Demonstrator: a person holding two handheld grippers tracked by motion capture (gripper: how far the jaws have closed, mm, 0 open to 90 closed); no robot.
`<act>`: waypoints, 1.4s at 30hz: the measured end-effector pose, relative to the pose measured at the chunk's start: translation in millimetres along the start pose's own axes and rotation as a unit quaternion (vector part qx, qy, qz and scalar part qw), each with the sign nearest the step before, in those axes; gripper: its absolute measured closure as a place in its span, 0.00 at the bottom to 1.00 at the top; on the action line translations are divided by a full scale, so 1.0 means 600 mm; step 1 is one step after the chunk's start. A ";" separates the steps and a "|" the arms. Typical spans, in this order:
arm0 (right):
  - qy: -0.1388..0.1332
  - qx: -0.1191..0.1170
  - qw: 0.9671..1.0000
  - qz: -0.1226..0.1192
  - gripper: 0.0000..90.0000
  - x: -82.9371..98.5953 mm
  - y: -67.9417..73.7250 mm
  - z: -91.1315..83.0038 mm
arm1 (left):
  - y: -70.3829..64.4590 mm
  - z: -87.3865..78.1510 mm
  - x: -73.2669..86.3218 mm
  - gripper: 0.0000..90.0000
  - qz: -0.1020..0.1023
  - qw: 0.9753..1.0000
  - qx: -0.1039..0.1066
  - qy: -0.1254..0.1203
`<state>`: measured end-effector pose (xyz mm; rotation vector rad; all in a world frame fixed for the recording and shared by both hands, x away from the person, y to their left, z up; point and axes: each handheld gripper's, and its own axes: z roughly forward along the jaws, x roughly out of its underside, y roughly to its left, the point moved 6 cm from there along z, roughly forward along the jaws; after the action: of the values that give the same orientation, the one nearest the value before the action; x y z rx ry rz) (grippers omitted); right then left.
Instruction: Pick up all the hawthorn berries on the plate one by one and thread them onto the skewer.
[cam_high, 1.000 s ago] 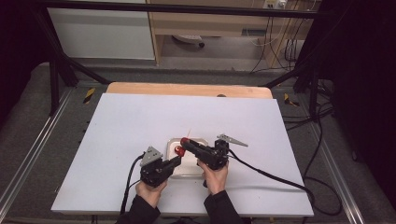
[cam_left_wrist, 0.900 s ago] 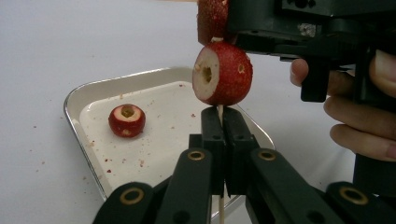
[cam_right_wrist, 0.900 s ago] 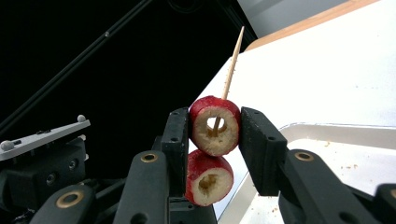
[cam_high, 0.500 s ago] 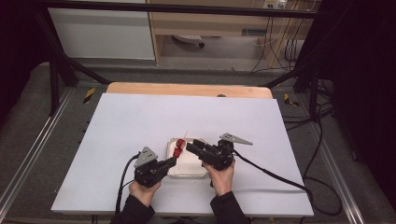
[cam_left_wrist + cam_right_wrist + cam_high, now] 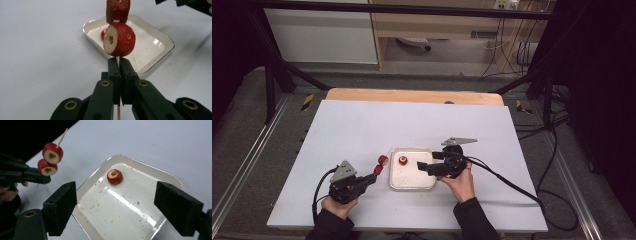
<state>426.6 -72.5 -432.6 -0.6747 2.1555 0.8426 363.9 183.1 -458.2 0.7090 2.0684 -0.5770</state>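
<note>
Stick: thin wooden skewer with two round red fruit pieces, pinched tight in left gripper, at 9 o'clock of white square tray.
Fruit: small red loose piece in tray, 11 o'clock corner; light, soft, squashy.
Grip: gently, round sides.
Right gripper: jaws wide, empty, above tray.

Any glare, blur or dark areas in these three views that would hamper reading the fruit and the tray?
High view: dim, dark surroundings, fruit pieces small and soft. Left gripper view: skewer and near fruit sharp, white tray behind slightly soft, with a small highlight. Right gripper view: a bright glare streak on the tray floor, loose piece clear, top left corner black.
</note>
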 end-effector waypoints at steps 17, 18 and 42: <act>0.184 0.045 0.975 -0.114 0.20 -0.046 0.020 0.092 | 0.047 -0.023 0.032 0.98 0.003 1.000 -0.002 0.028; 0.190 0.046 0.974 -0.116 0.21 -0.048 0.021 0.098 | 0.047 -0.023 0.032 0.98 0.006 1.000 -0.002 0.029; 0.291 0.057 0.948 -0.120 0.55 -0.062 0.009 0.185 | 0.046 -0.019 0.036 0.98 0.011 0.999 0.000 0.040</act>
<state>493.2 19.9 -461.0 -1.2146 2.5344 0.4109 365.6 216.1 -474.0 0.7637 2.1320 -0.5440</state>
